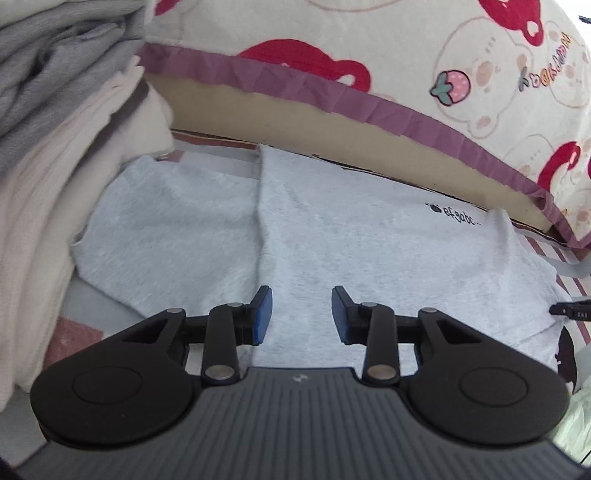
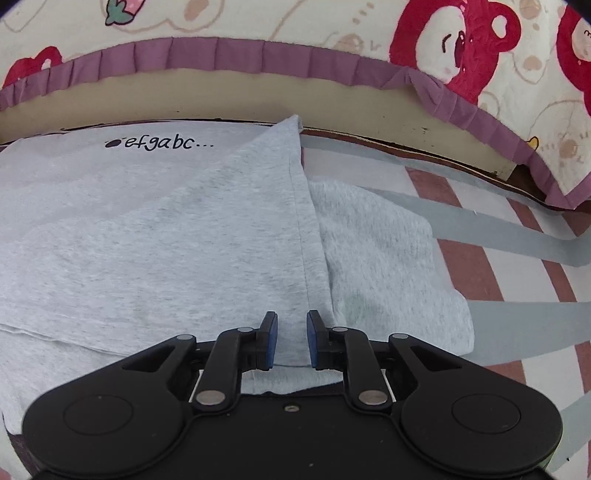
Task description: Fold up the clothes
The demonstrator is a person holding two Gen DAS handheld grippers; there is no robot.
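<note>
Striped bedding lies bare beside the grey shirt; both tools hover open, empty.

Light grey T-shirt, "efgabc..." print, sides folded inward, lying flat

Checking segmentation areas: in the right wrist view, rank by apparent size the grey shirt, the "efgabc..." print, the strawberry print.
1. grey shirt, fills most of the middle.
2. "efgabc..." print.
3. strawberry print, cut off by the top edge, so its rank against the lettering is unsure.
</note>
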